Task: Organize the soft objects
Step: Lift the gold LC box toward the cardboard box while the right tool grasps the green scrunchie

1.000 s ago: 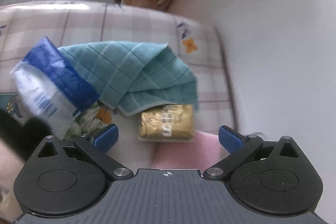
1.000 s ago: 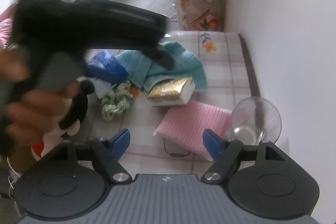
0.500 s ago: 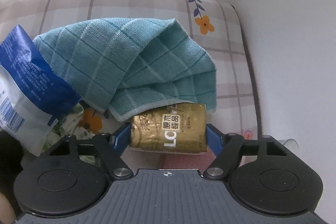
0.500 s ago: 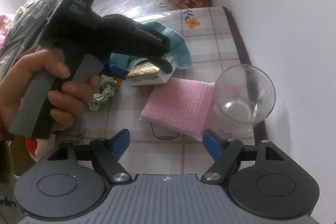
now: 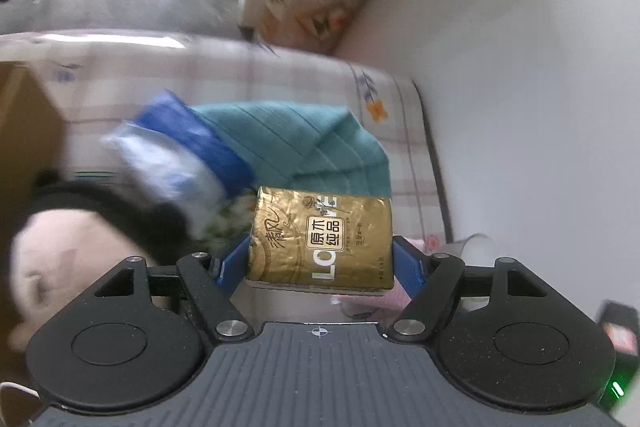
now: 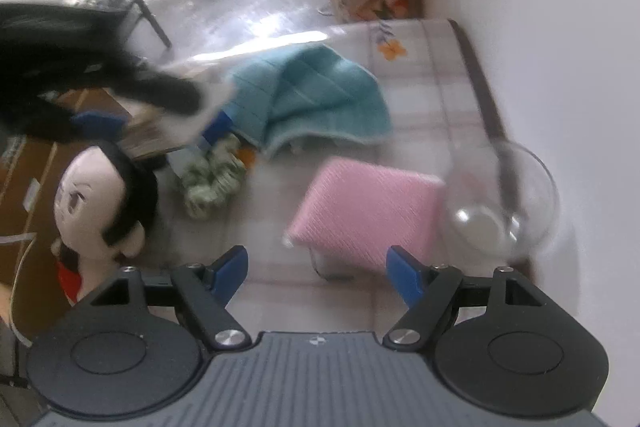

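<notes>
Tissue pack [image 5: 320,239], gold, now clamped in the left gripper [image 5: 320,263] and lifted off the table [image 5: 280,75]; sorting has begun. Right gripper [image 6: 316,271] hovers open, empty.

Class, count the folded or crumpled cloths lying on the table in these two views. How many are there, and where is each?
2. The teal cloth lies crumpled near the table's far edge; the pink cloth lies folded beside the glass bowl. Others may be hidden beneath.

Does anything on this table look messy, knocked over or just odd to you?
Yes. The teal towel lies crumpled in a heap, not folded. A clear glass bowl sits at the table's very edge against the wall, beside the pink cloth. Nothing looks spilled or broken.
</notes>
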